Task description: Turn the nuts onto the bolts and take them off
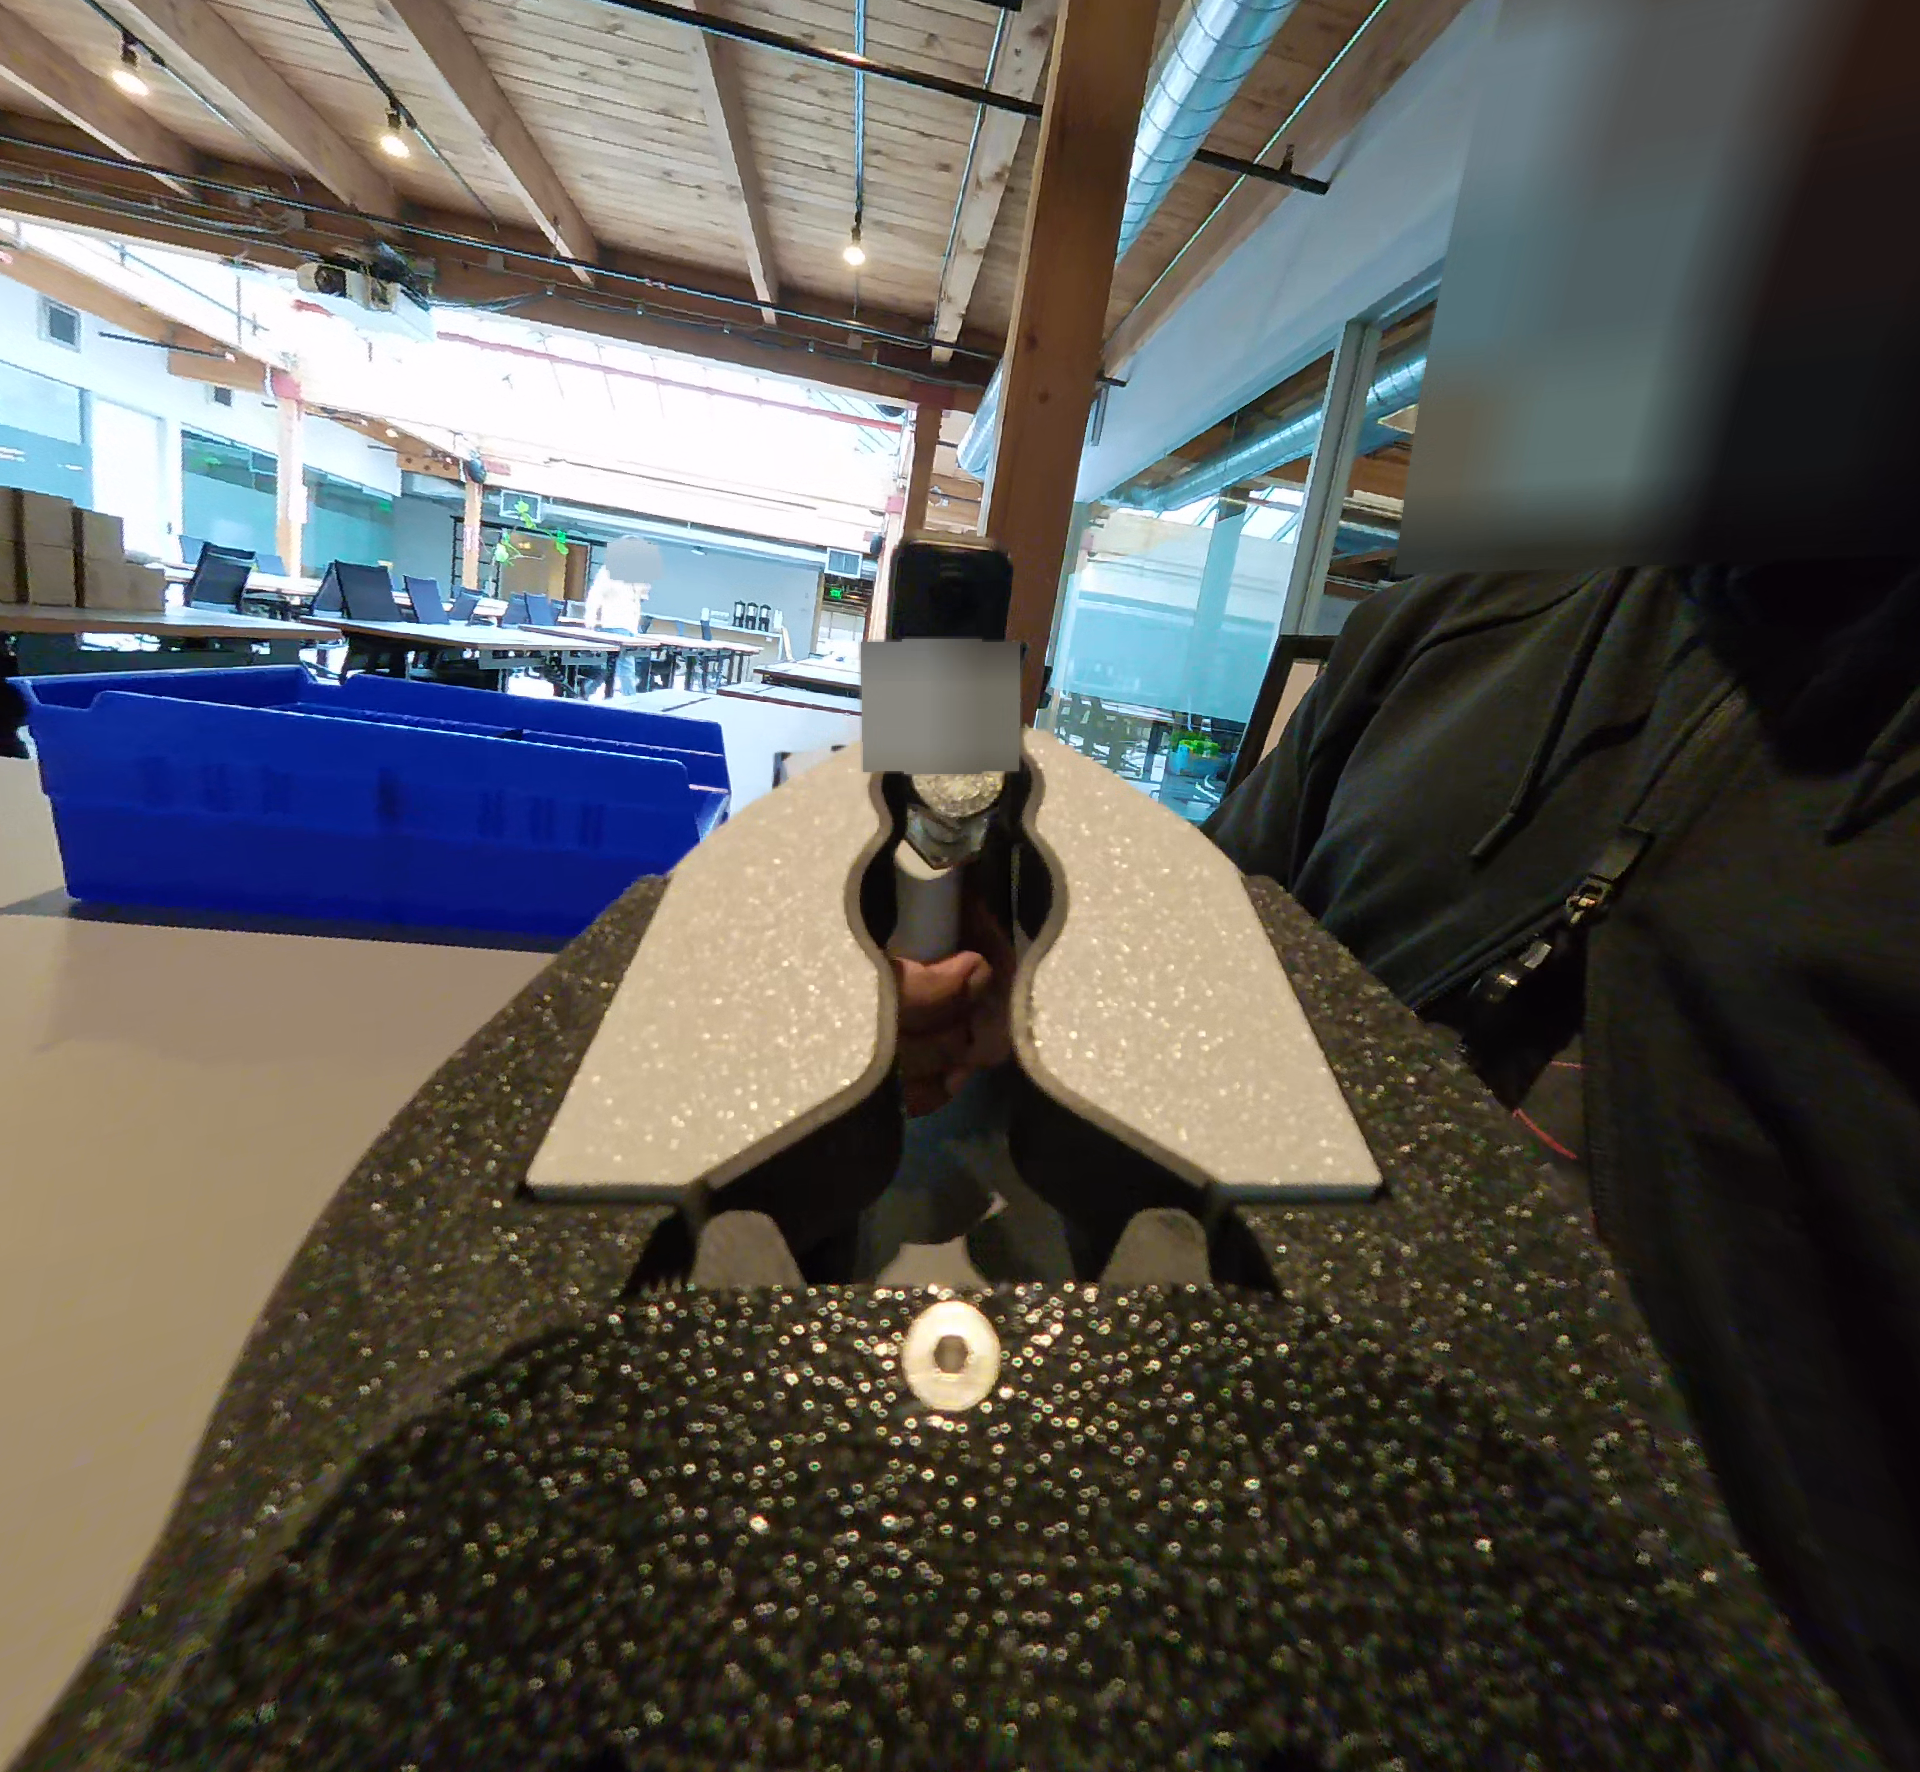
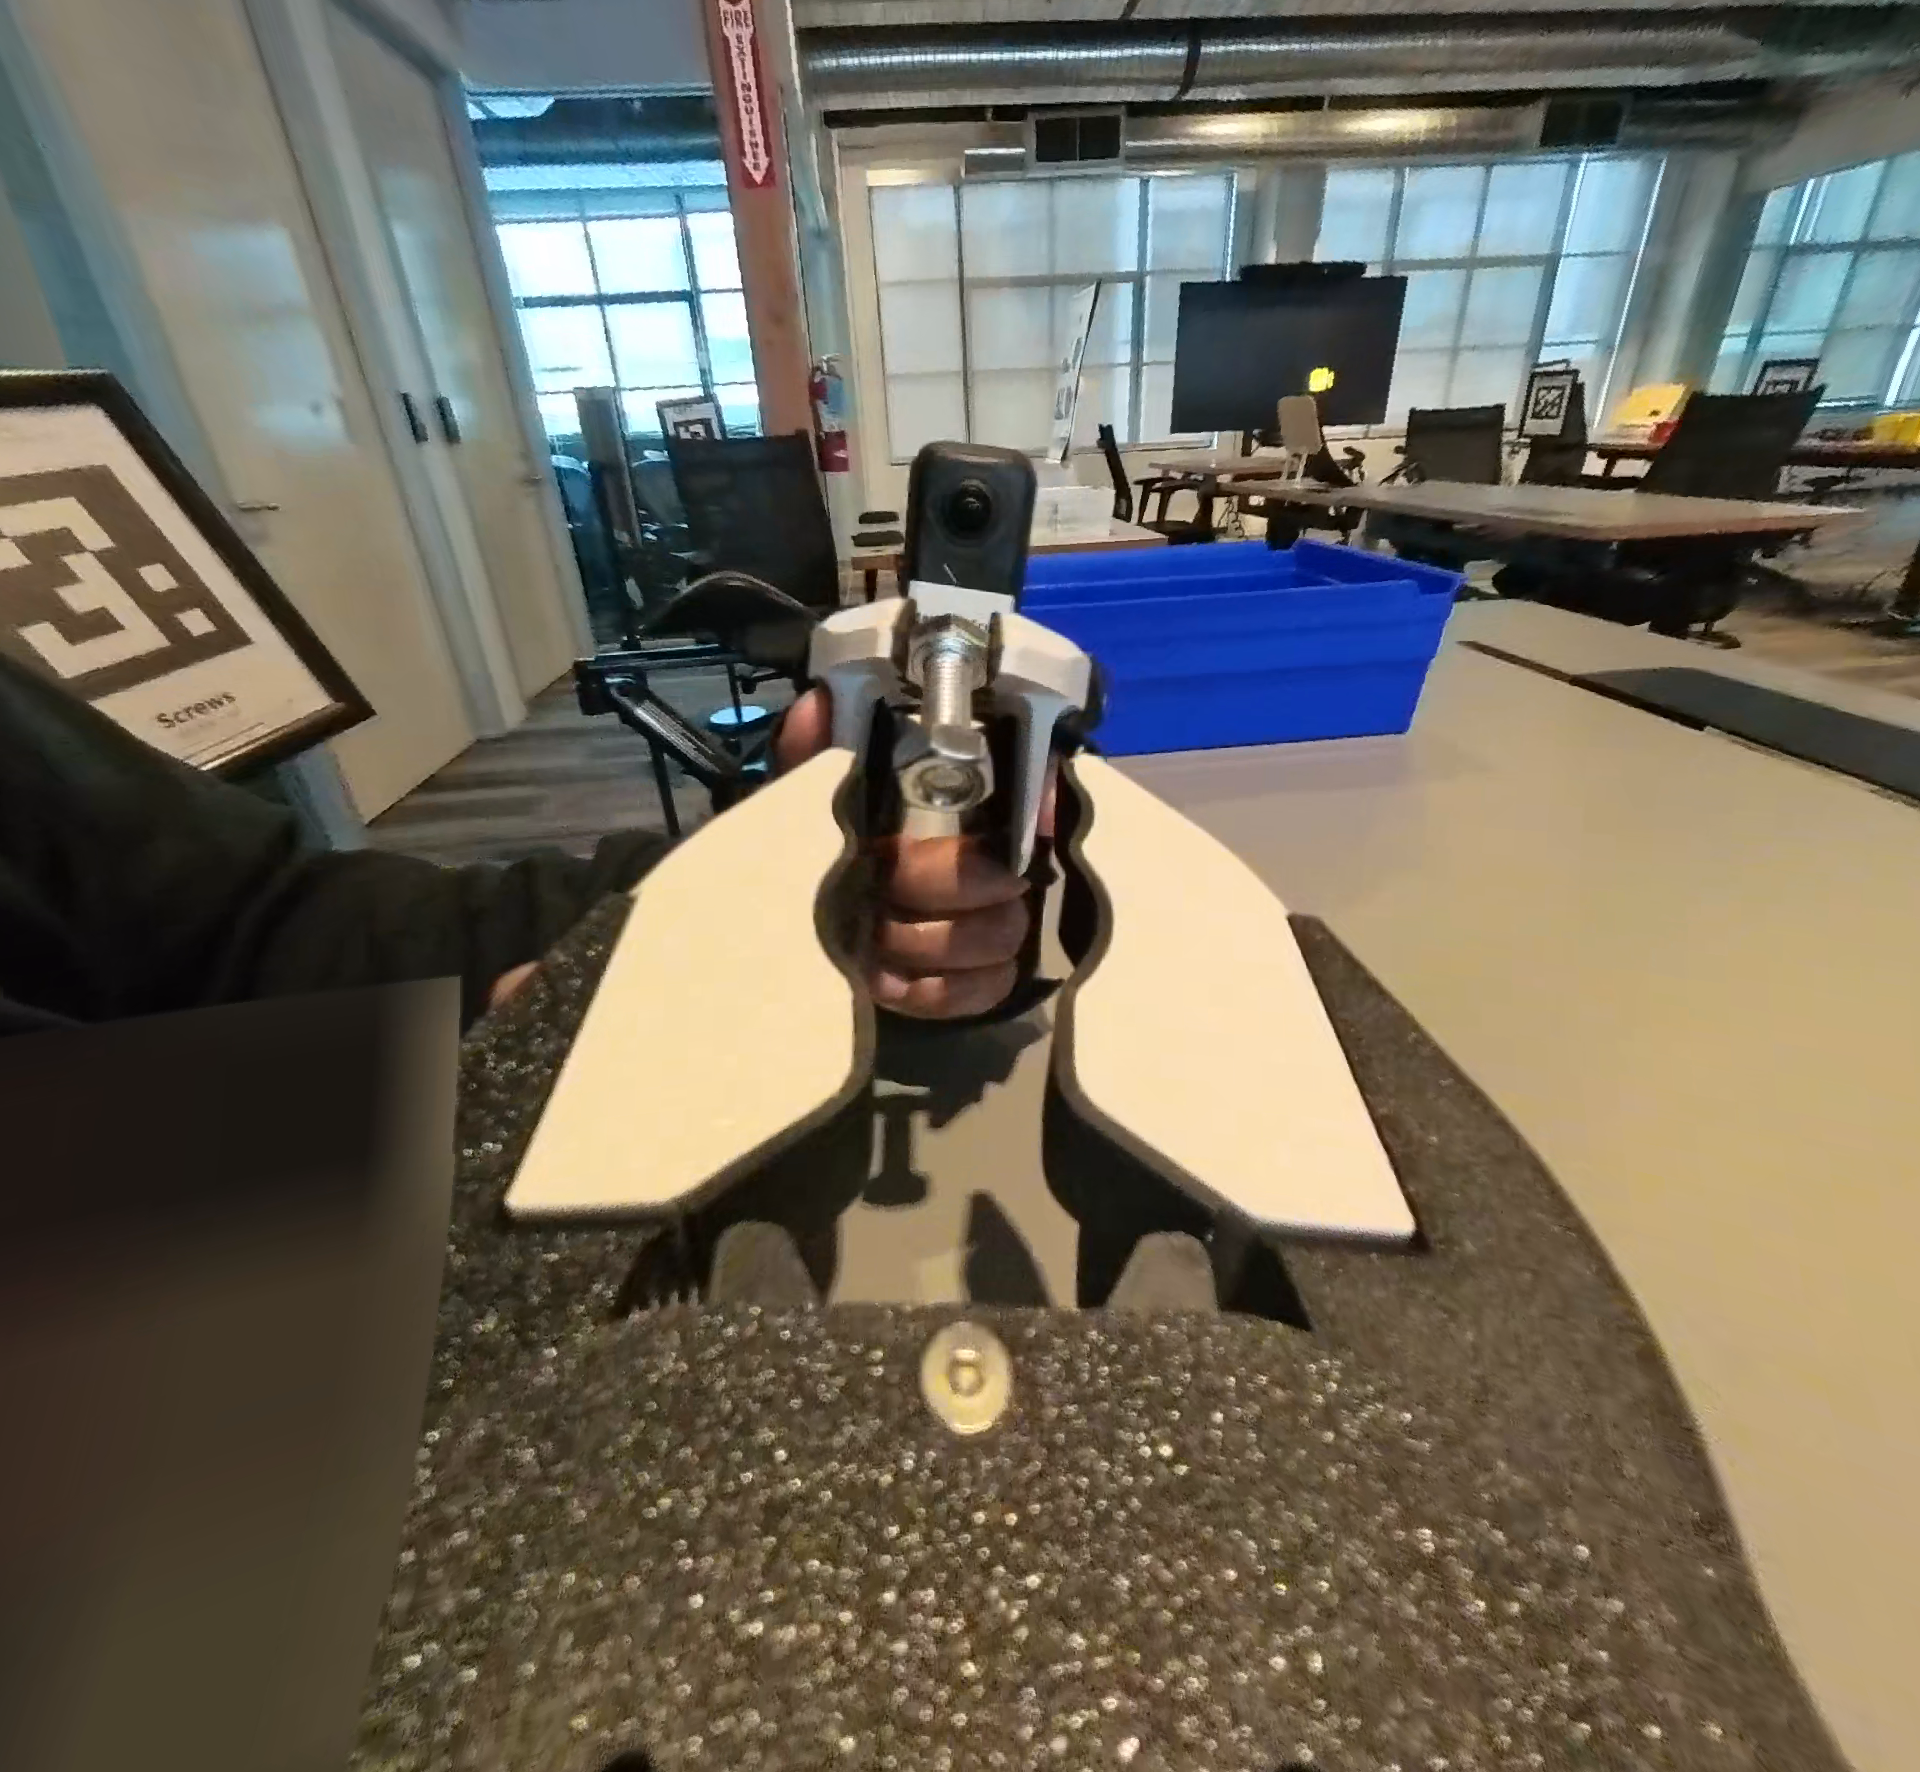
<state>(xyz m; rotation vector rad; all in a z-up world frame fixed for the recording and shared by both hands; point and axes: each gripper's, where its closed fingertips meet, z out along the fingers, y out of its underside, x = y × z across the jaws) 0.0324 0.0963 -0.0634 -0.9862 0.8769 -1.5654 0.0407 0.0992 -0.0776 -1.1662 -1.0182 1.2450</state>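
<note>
We hold the two grippers nose to nose above the grey table [image 2: 1558, 943], and each wrist view looks straight at the other tool. In the right wrist view our right gripper [image 2: 940, 792] has its white fingers [image 2: 727, 1026] drawn in narrow around a hex nut [image 2: 943, 780], which sits between the tips; the nut is on the near end of a threaded bolt [image 2: 940, 699] that points back along the line of the fingers. The far end of that bolt, with a second hex piece on it, lies between the fingers of the left gripper [image 2: 951, 652], which faces us with its camera [image 2: 968, 517] upright above it and a hand [image 2: 940, 933] wrapped around its handle below. In the left wrist view our left gripper [image 1: 948, 813] is likewise closed down to a narrow gap on the bolt's [image 1: 951, 803] metal end, though the nut itself is too hidden there to pick out; beyond it we see the right tool's pale parts and another hand [image 1: 940, 1005]. A blue bin [image 2: 1247, 652] stands toward the far edge of the table, well apart from both tools. A framed marker sign [image 2: 125, 579] leans at the left, beside a dark sleeve [image 2: 260, 891].
</note>
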